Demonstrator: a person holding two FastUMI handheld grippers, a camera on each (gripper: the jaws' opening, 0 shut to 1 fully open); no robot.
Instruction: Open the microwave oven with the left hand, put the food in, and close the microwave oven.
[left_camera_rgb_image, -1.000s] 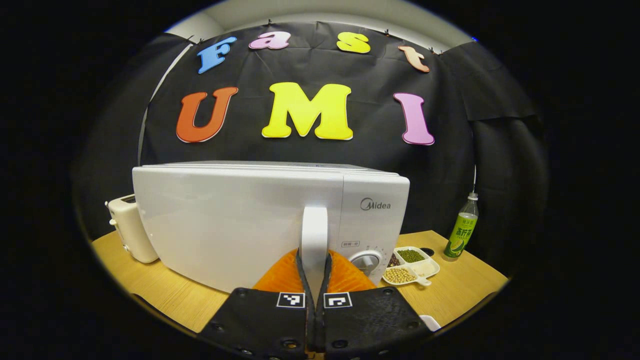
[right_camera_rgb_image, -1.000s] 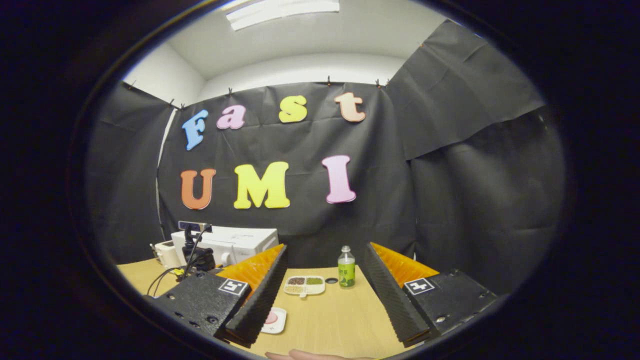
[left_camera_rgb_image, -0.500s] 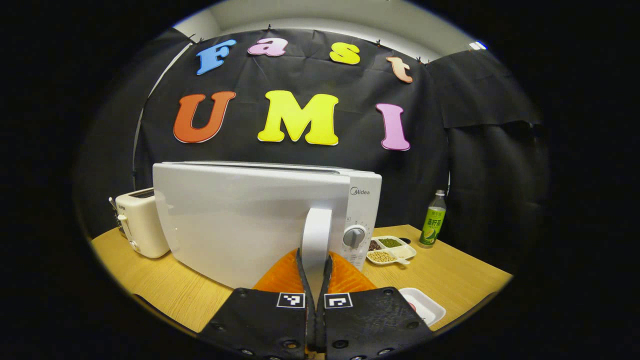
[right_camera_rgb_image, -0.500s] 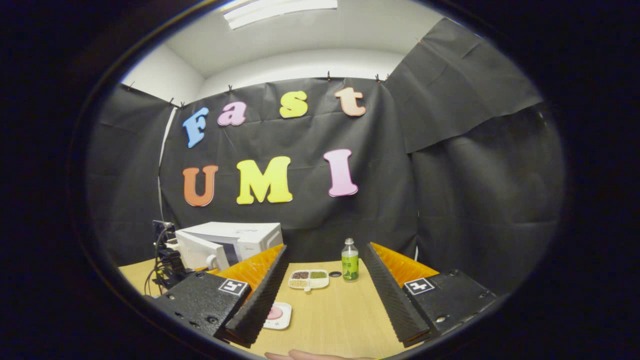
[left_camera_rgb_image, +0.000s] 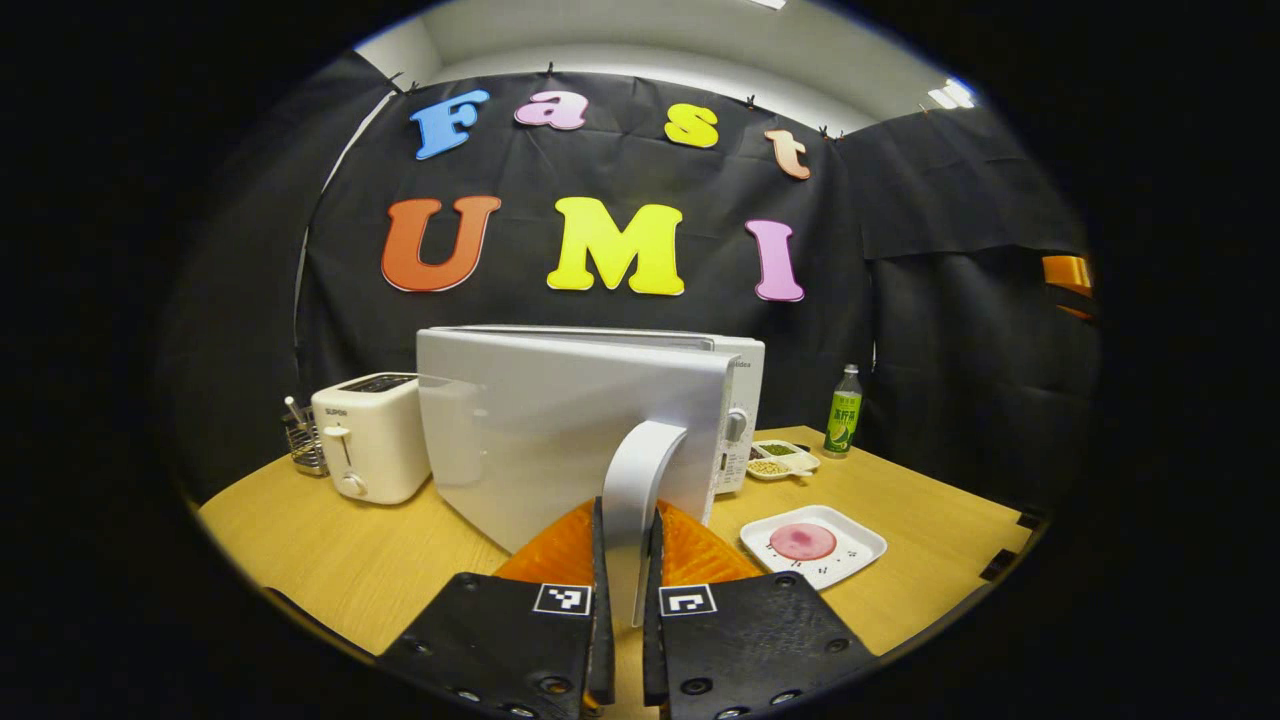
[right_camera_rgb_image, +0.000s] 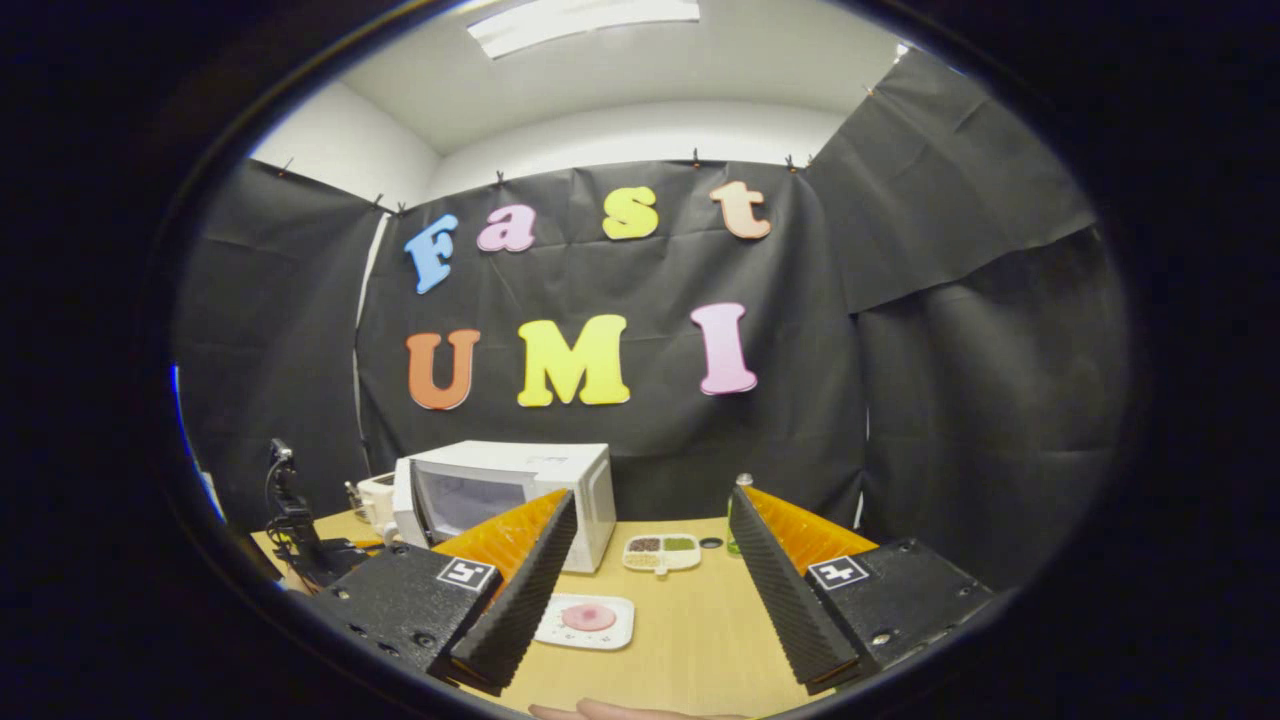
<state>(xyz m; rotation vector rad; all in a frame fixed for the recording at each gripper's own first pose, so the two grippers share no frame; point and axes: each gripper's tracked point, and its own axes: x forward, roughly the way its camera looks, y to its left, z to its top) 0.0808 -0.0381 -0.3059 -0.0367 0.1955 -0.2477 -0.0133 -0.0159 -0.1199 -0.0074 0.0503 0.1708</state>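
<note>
the left gripper (left_camera_rgb_image: 622, 560) has its jaws closed on the white door handle (left_camera_rgb_image: 632, 480) of the microwave oven (left_camera_rgb_image: 560, 420), so pull along the hinge arc, while the right gripper (right_camera_rgb_image: 650, 590), jaws wide open and empty, waits above the food plate (right_camera_rgb_image: 585, 620) on the surface (right_camera_rgb_image: 680, 650)

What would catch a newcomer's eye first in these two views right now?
The white microwave oven on the wooden table, its door handle pinched by the left gripper. Right of it lies a white plate of pink food. The right gripper hovers open above the table.
</note>
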